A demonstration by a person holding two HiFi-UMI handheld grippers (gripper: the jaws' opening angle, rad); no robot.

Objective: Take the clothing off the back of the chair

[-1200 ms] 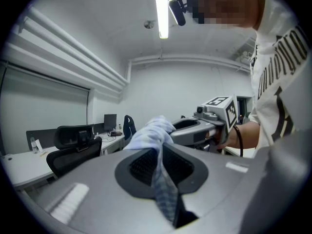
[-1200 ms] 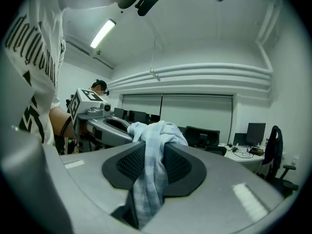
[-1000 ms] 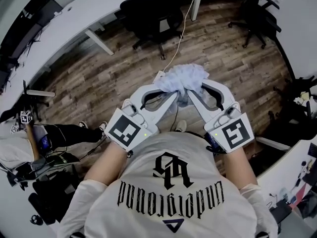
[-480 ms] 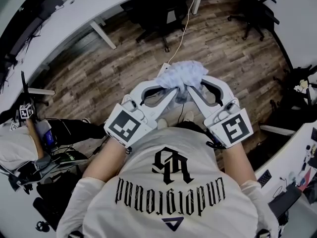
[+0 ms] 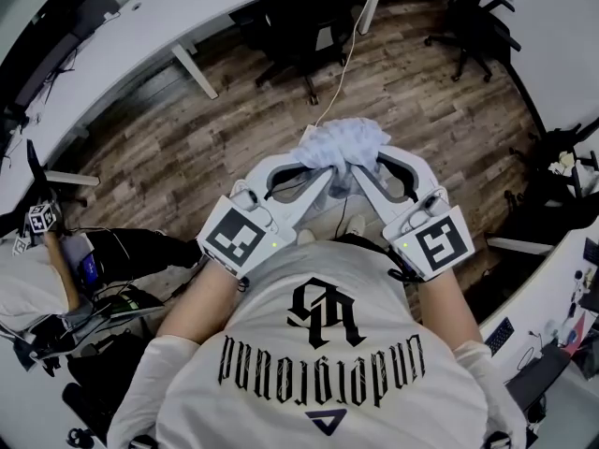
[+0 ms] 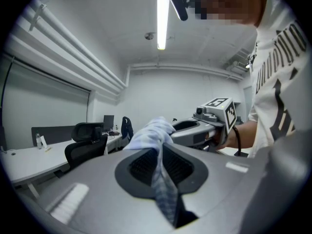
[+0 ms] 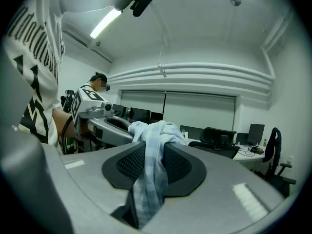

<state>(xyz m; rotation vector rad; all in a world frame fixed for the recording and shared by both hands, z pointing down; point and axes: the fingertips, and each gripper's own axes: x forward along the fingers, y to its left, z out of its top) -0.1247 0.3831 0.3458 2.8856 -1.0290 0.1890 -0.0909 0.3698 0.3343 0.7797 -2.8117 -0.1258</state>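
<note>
A bunched pale blue checked garment (image 5: 343, 145) hangs in the air between both grippers, in front of the person's chest. My left gripper (image 5: 329, 169) is shut on the garment (image 6: 157, 145), whose cloth runs down between the black pads (image 6: 141, 165). My right gripper (image 5: 358, 167) is shut on the same garment (image 7: 151, 150) from the other side, its pads (image 7: 127, 162) pinching a fold. The two gripper tips nearly meet under the bundle. A black office chair (image 5: 301, 19) stands at the desk beyond, with nothing on its back.
A long white desk (image 5: 140, 36) curves along the far left. A second black chair (image 5: 471, 21) stands at the upper right. A white cable (image 5: 343, 64) trails over the wood floor (image 5: 430, 92). Another person (image 5: 56, 269) sits at the left among dark gear.
Both grippers and the garment have kept their grip and pose. The floor, desk and chairs have slid in the head view, so the person has shifted across the room.
</note>
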